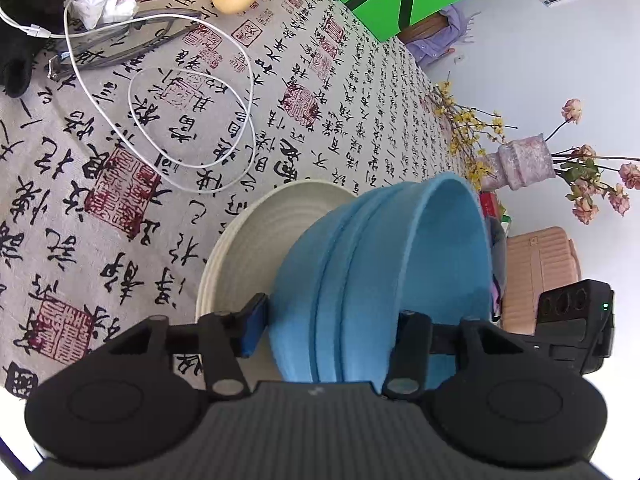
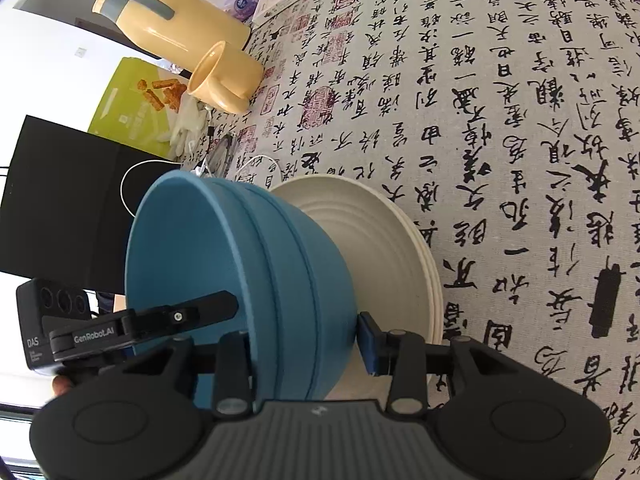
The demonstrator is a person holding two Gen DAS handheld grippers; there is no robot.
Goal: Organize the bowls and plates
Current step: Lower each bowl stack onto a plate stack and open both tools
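Over the cream plates [image 1: 240, 248] on the bench [image 1: 120, 200], both tongs, left [image 1: 332, 332] and right [image 2: 304, 344], are pinching opposite rims of the stacked blue bowls [image 1: 380, 264]. Uneven squeeze could probably tip the nested stack, or clip a plate edge going down.

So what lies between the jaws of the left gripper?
The stacked blue bowls fill the gap of the left gripper, standing on the cream plates. The left wrist view shows this.
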